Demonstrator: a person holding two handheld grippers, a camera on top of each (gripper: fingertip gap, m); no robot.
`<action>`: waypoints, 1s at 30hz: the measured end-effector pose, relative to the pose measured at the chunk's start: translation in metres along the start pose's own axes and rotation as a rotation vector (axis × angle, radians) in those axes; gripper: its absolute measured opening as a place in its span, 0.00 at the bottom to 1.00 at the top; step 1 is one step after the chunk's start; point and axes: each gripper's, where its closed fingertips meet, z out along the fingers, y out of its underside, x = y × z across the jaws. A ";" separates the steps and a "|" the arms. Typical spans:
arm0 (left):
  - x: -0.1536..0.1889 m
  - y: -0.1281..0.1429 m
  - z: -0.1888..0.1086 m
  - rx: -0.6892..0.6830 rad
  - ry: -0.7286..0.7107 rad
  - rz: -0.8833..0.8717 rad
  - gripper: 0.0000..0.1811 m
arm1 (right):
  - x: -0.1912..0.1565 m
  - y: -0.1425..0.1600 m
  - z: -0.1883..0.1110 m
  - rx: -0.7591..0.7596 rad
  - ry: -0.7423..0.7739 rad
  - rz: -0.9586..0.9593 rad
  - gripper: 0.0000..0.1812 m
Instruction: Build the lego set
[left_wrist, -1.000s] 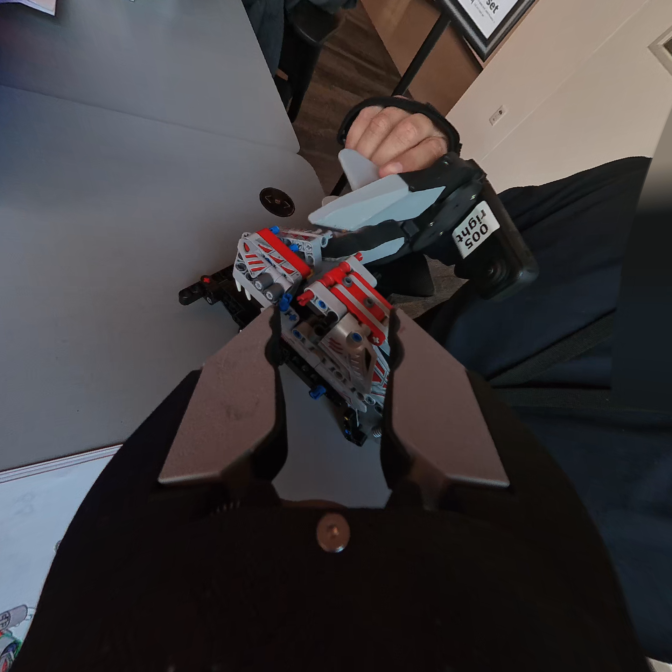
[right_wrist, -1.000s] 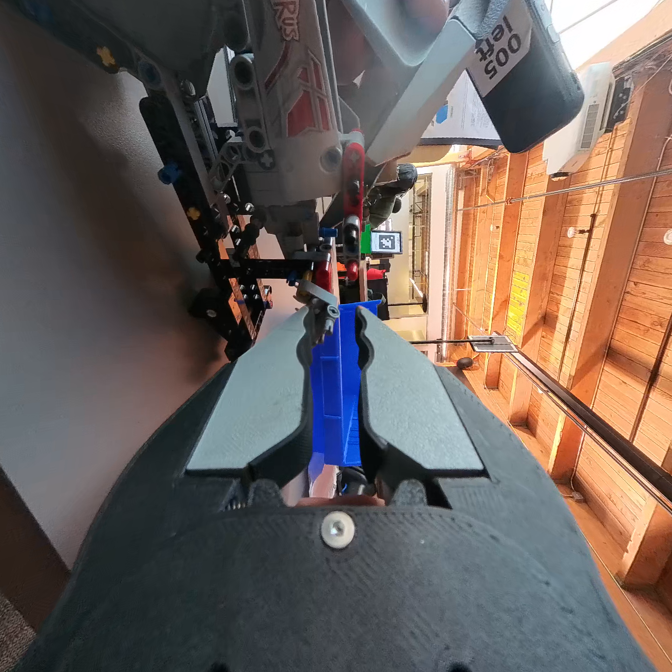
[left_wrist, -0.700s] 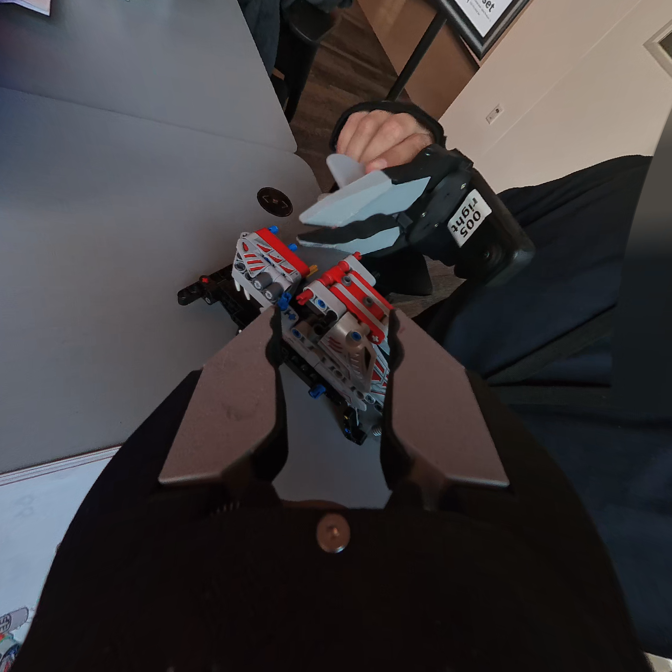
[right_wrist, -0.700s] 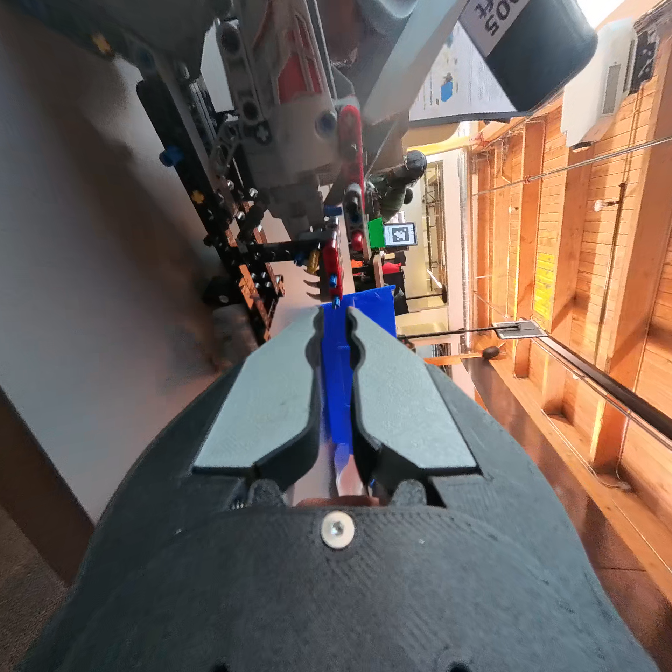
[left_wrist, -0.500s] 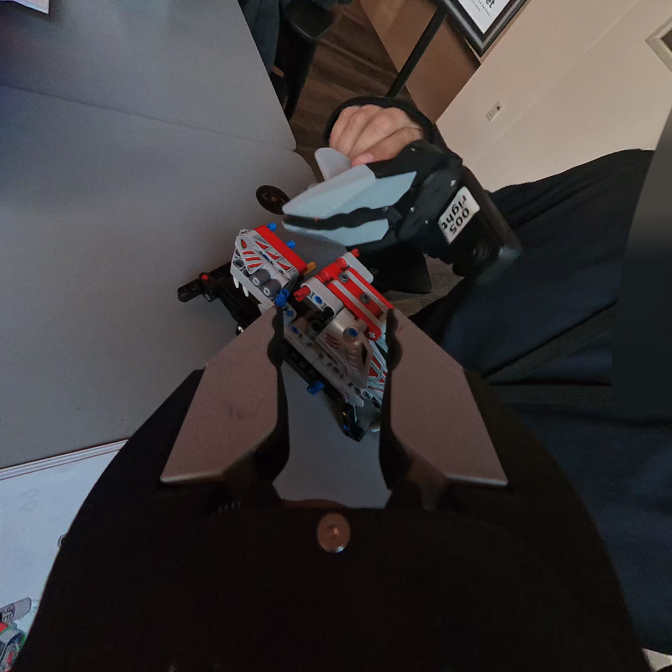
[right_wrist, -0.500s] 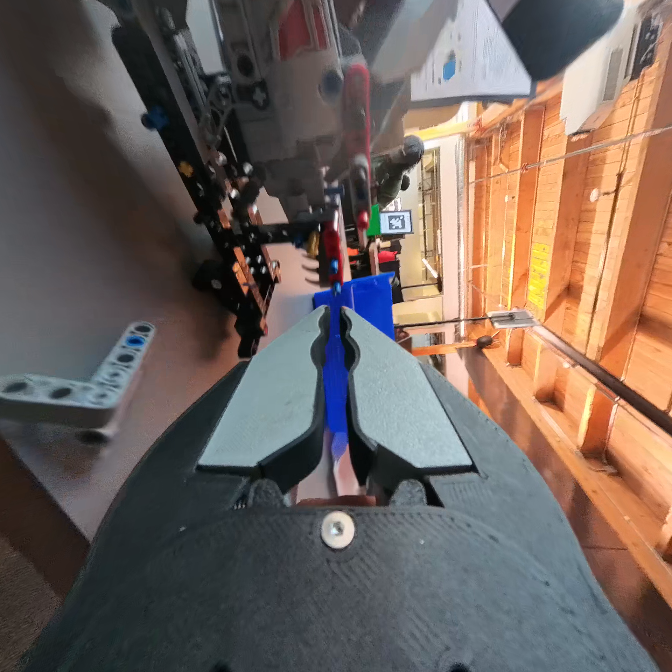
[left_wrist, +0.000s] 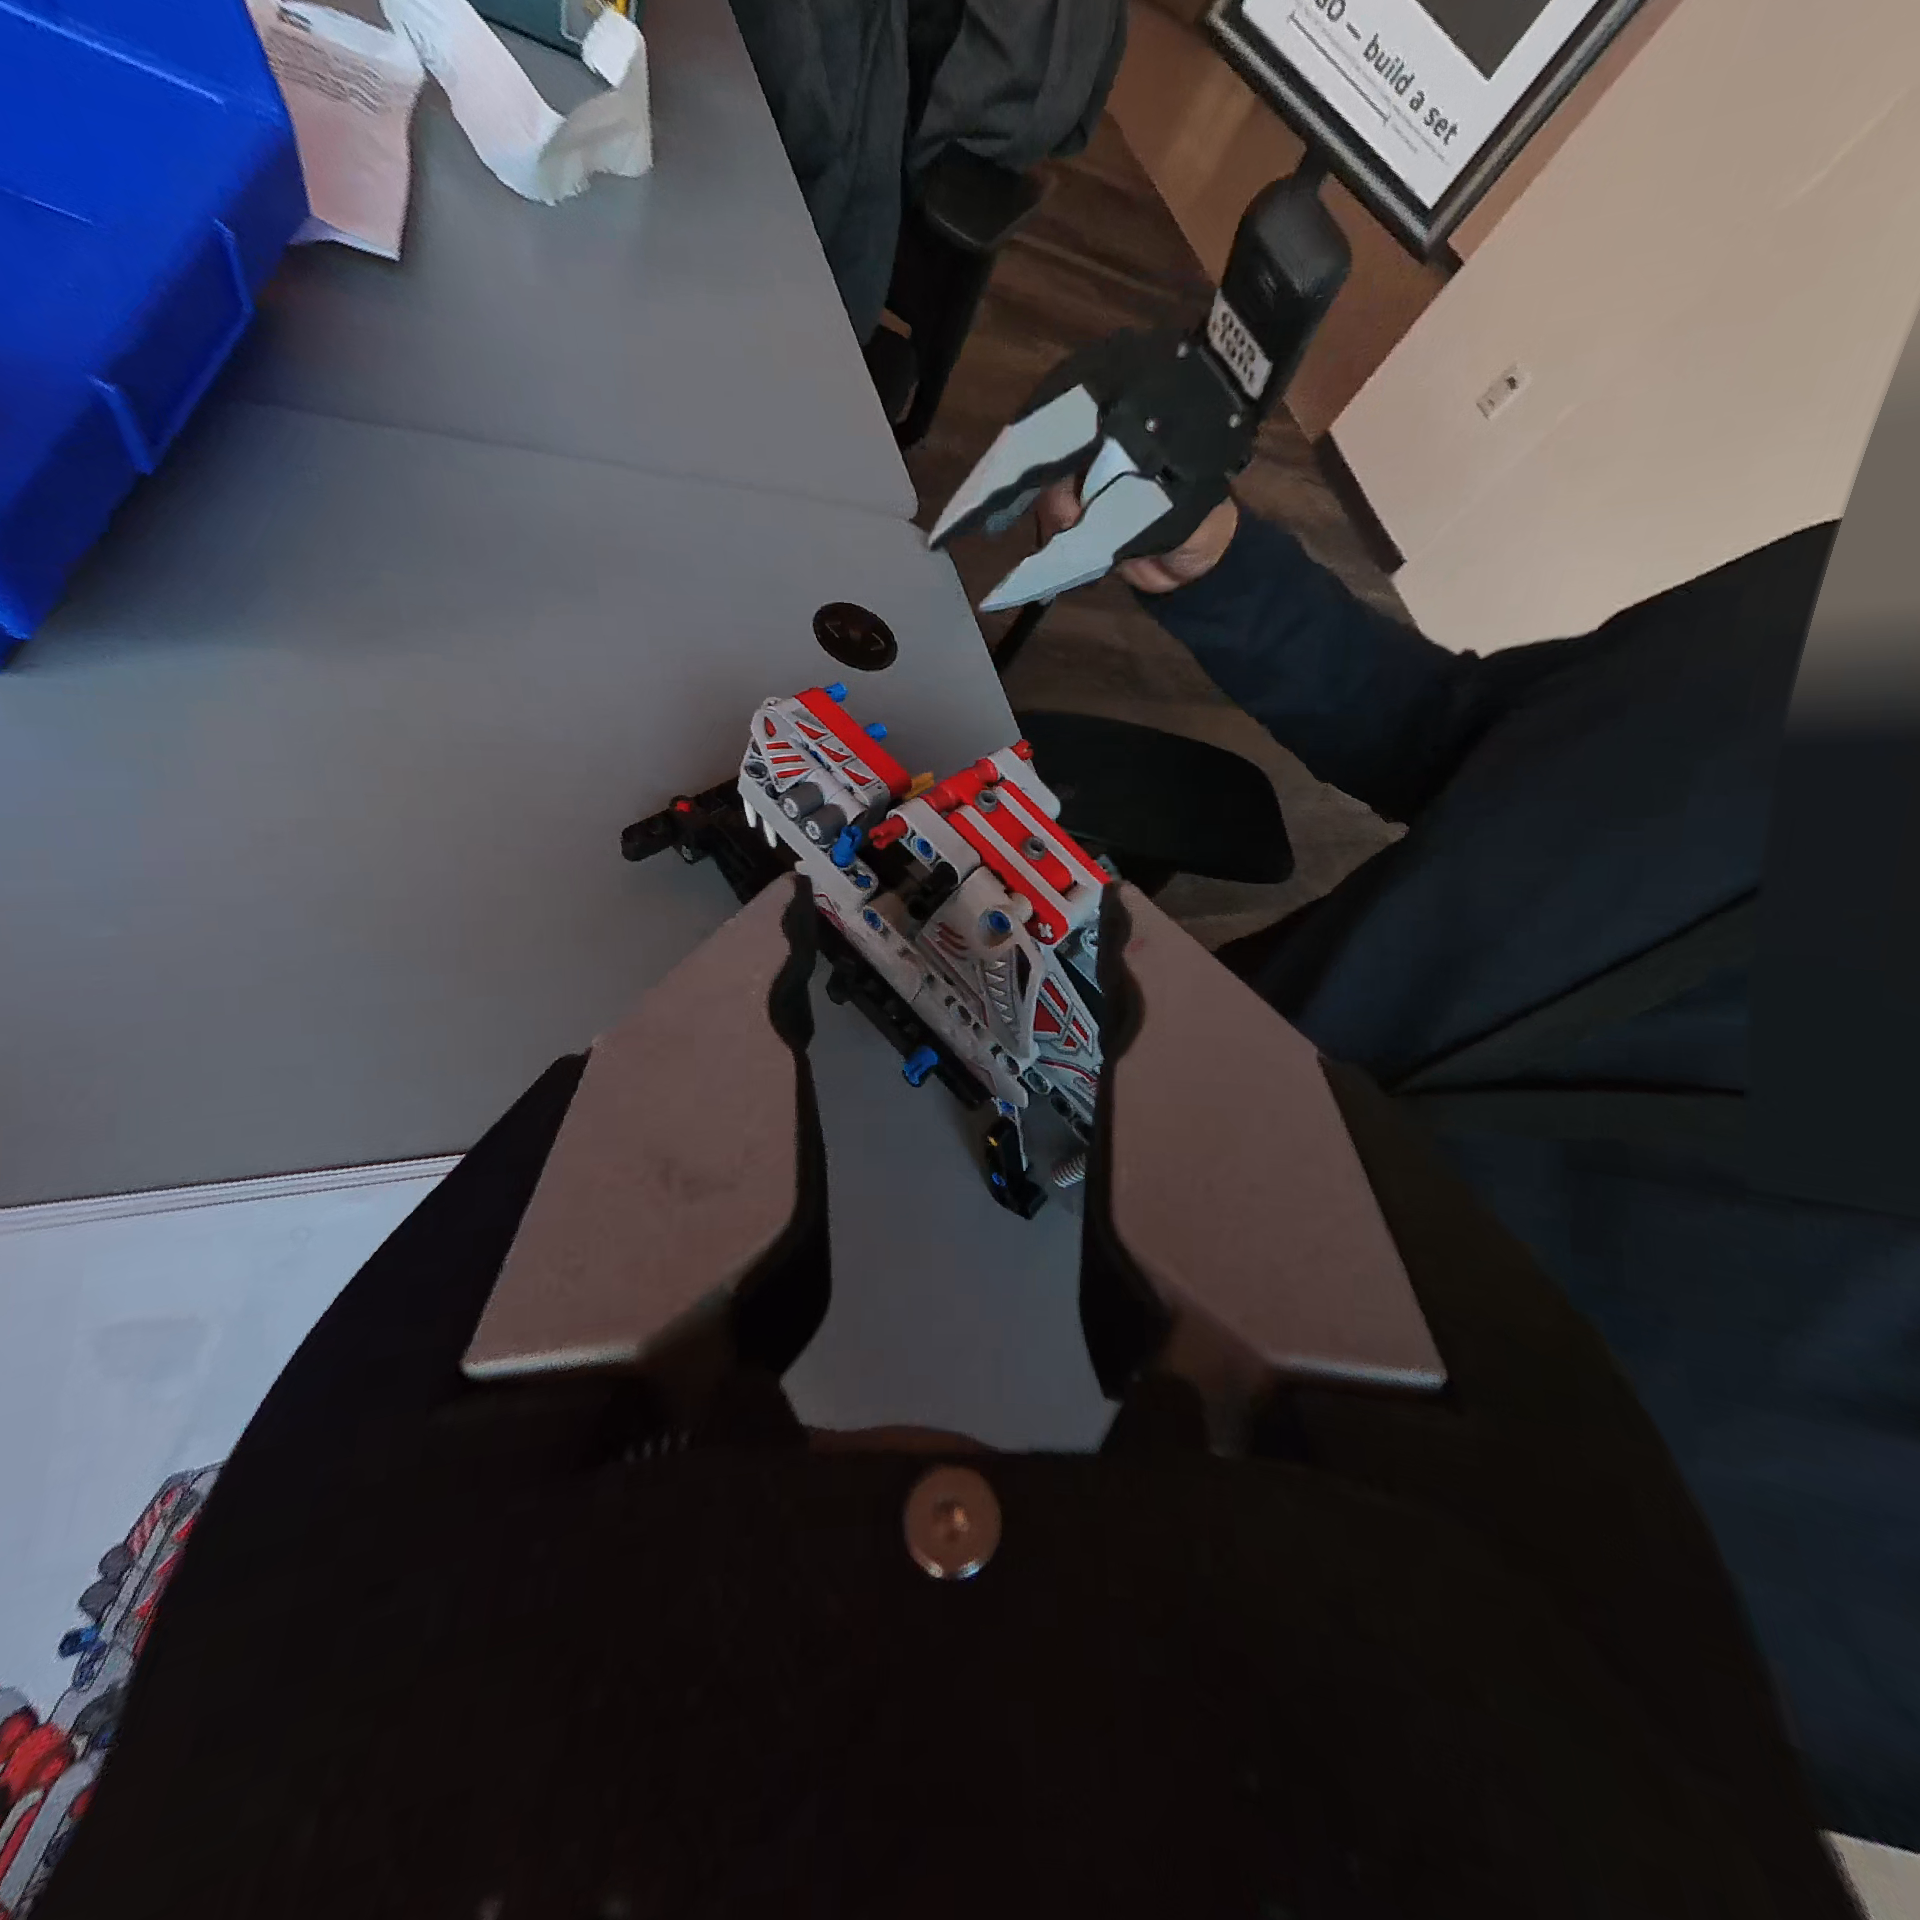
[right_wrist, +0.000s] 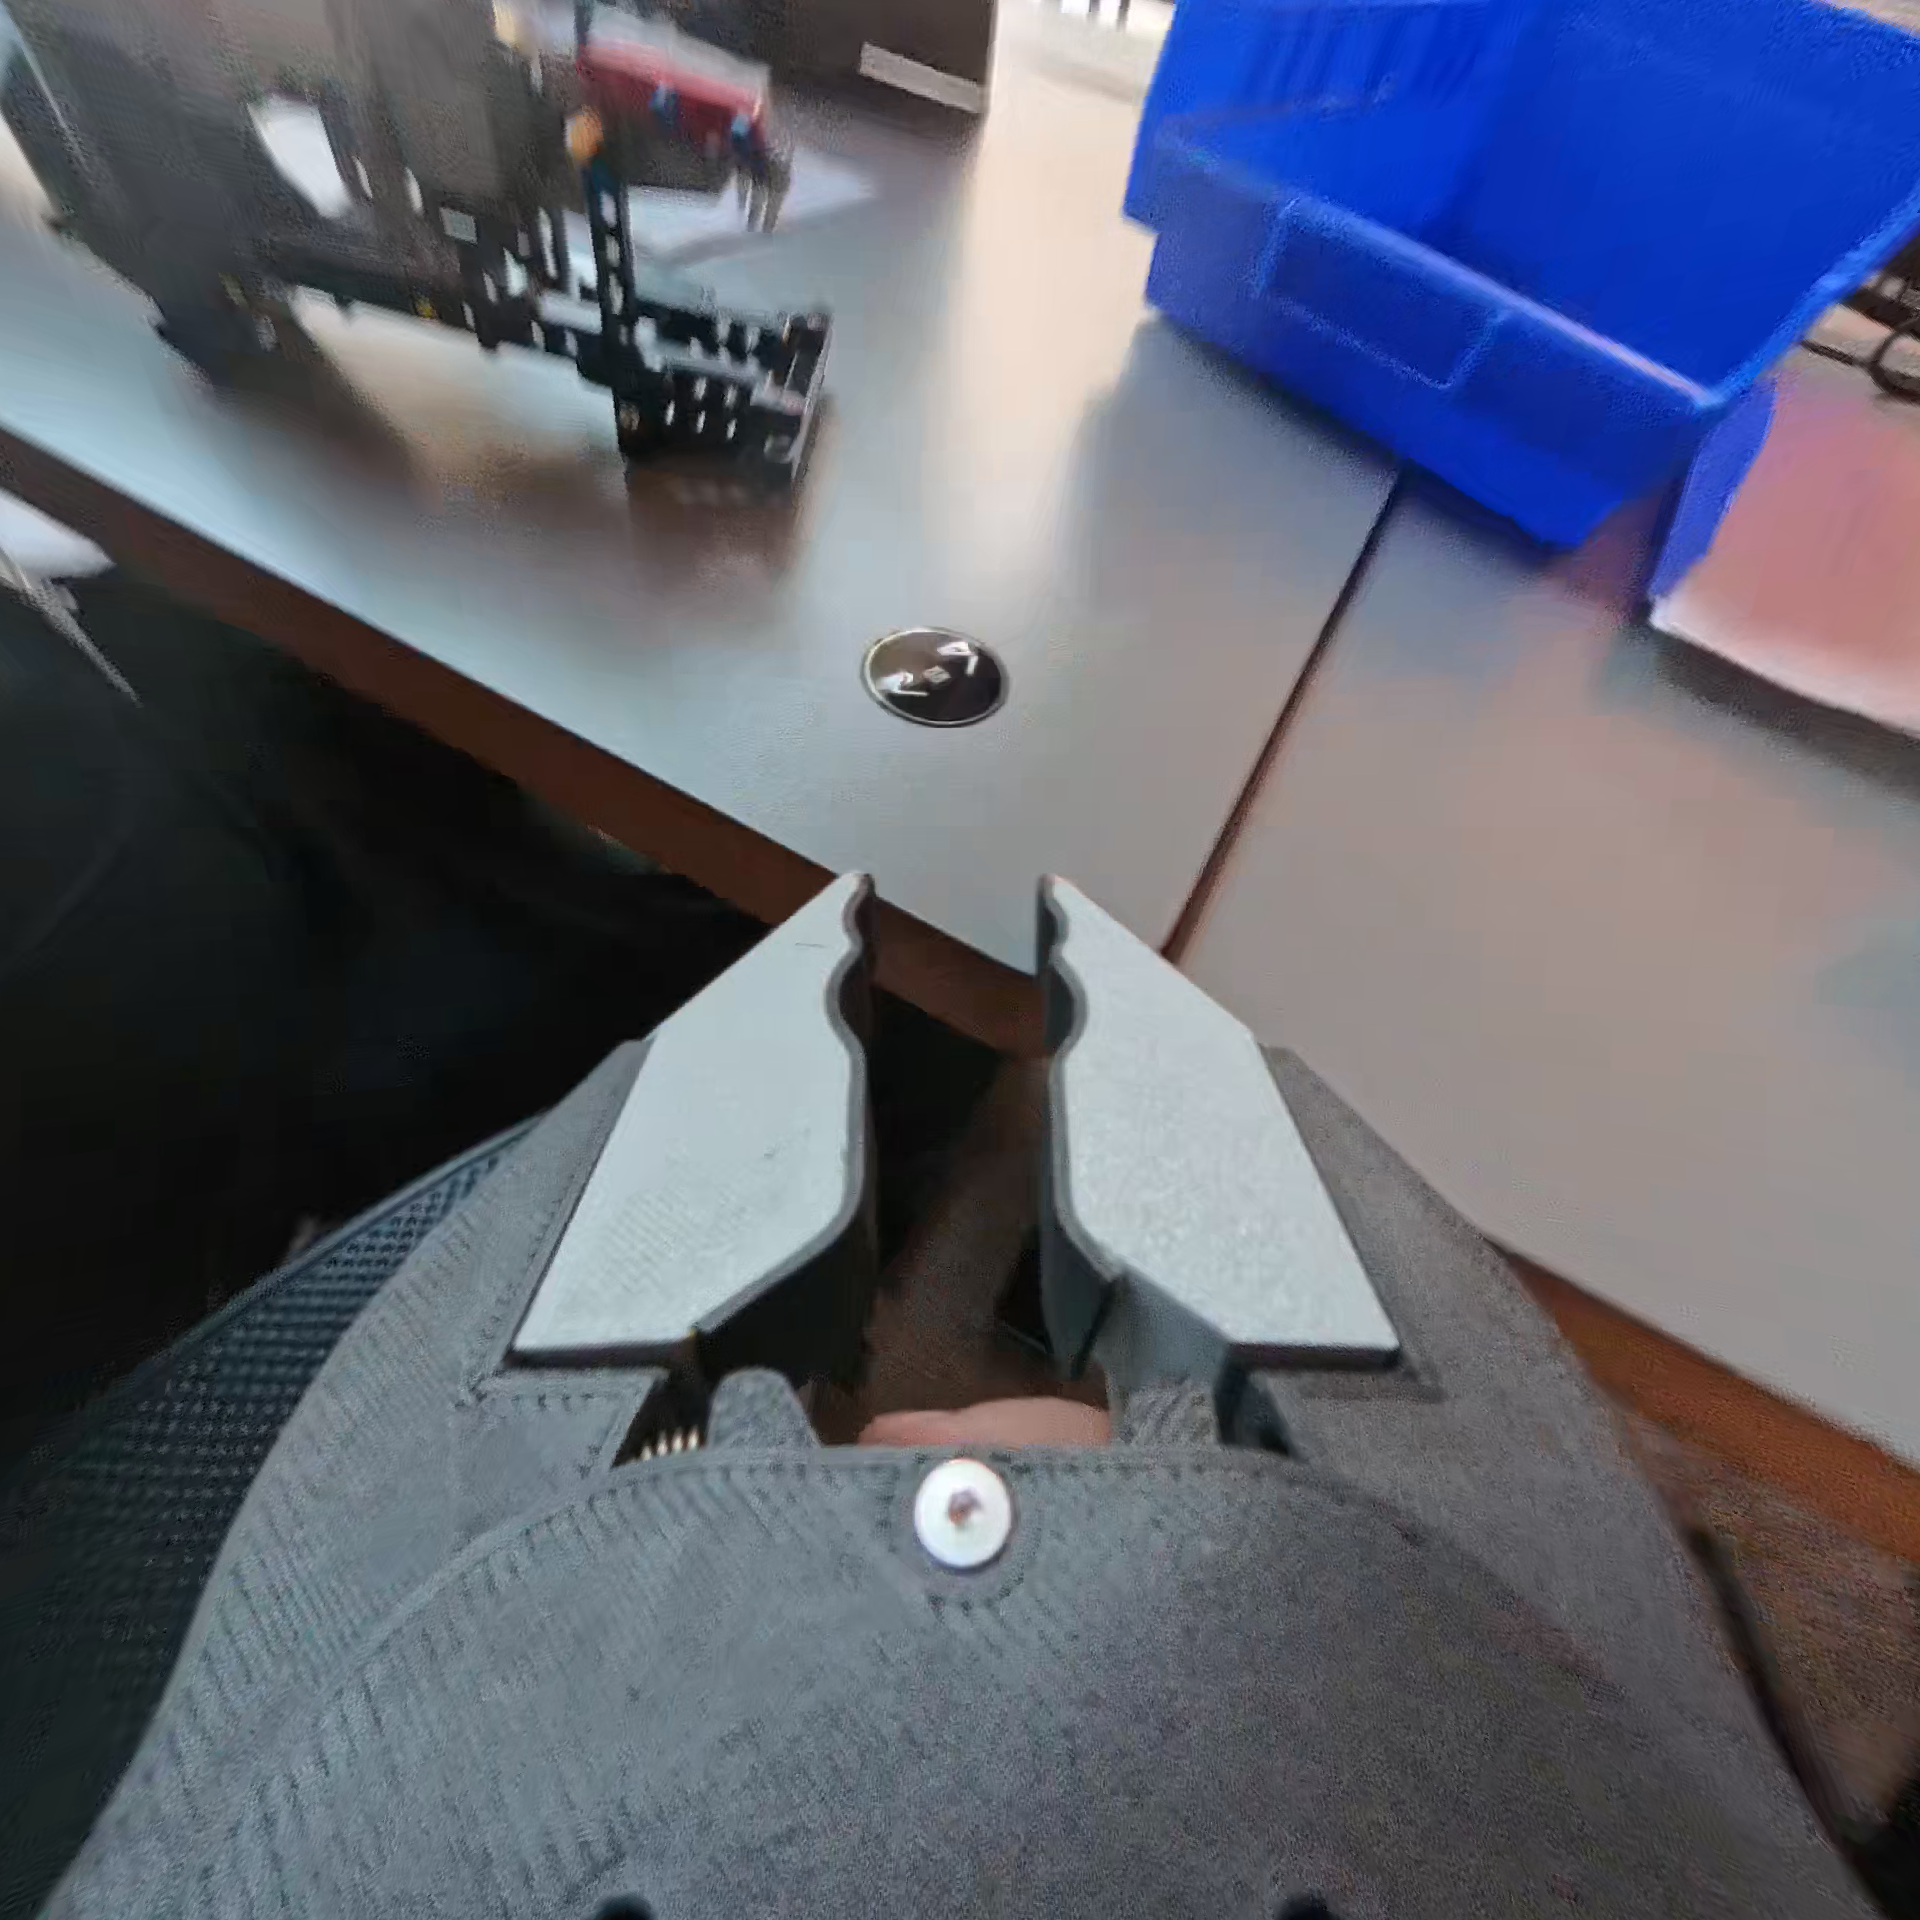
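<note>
Holding the lego model (left_wrist: 925, 914) between its two fingers, the left gripper (left_wrist: 951, 914) is closed on the white and red body, and I think this is to keep the model steady near the edge of the grey table (left_wrist: 364, 727) while the other hand goes for the next part. In the left wrist view the model sits at the centre, with its black frame reaching toward 9 o'clock. The right gripper (right_wrist: 954, 914) is off the table edge with its fingers apart and nothing between them; in the left wrist view it shows at 1 o'clock, well apart from the model. It points roughly toward the blue bin (right_wrist: 1507, 229) at 1 o'clock in its own view, so probably a new piece will be taken from there. What the bin contains is hidden by its wall. In the right wrist view the model at 11 o'clock is very blurred. An instruction booklet (left_wrist: 125, 1455) at 8 o'clock in the left wrist view is cut off by the gripper body.
</note>
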 end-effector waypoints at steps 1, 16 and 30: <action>0.001 -0.003 -0.003 0.019 -0.011 -0.003 0.29 | 0.006 0.001 -0.006 0.057 -0.001 0.064 0.16; 0.079 0.063 -0.001 0.174 -0.447 -0.077 0.28 | 0.086 0.243 -0.201 0.192 0.140 0.685 0.23; 0.075 0.032 0.049 -0.006 -0.688 -0.081 0.32 | 0.023 0.414 -0.194 -0.109 0.076 0.712 0.30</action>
